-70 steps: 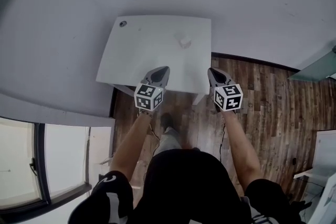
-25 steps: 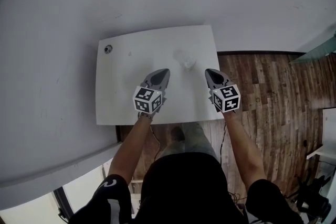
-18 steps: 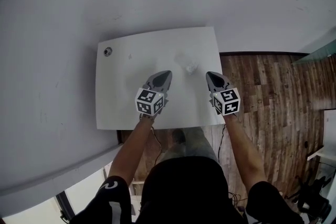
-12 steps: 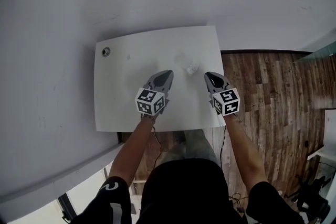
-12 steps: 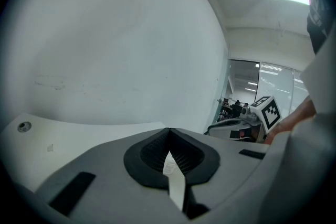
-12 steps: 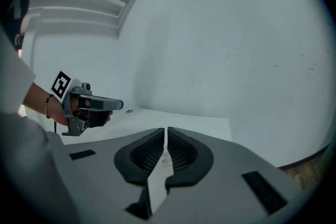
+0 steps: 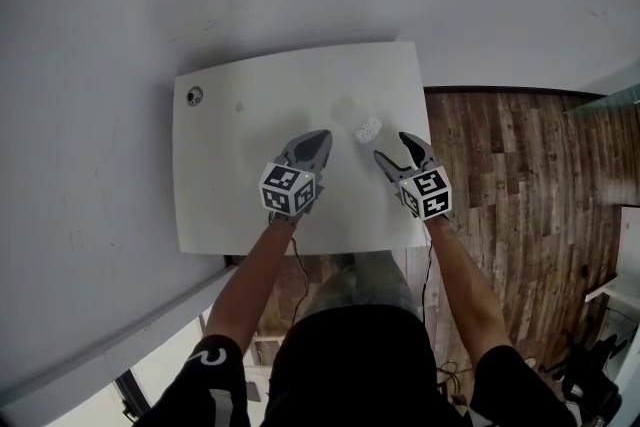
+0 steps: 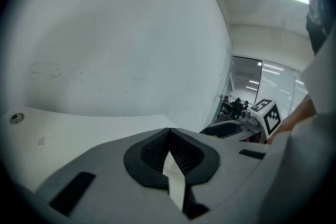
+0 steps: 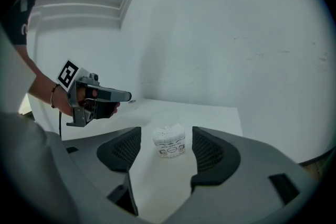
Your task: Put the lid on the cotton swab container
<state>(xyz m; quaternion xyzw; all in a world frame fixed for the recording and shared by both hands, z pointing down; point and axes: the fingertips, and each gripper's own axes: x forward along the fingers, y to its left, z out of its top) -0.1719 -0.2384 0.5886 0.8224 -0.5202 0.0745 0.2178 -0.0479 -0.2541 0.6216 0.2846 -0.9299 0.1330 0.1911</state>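
A small clear cotton swab container [image 7: 367, 128], packed with white swabs and without a lid, stands on the white table [image 7: 230, 185] near its far right part. A faint clear thing [image 7: 345, 107] lies just left of it; I cannot tell if it is the lid. My right gripper [image 7: 393, 148] hovers just short of the container [image 9: 169, 141]. Its jaws are opening, with nothing between the pads and the container framed ahead of them. My left gripper [image 7: 318, 138] is shut and empty, left of the container, jaws meeting tip to tip [image 8: 168, 136].
A grey wall rises behind the table. A small round grommet [image 7: 194, 95] sits at the table's far left corner. Dark wooden floor [image 7: 520, 175] lies beyond the table's right edge, which runs close to my right gripper.
The right gripper's jaws have gone from shut to open and it has drawn nearer the container. The left gripper stays shut. The table has shifted slightly in the head view.
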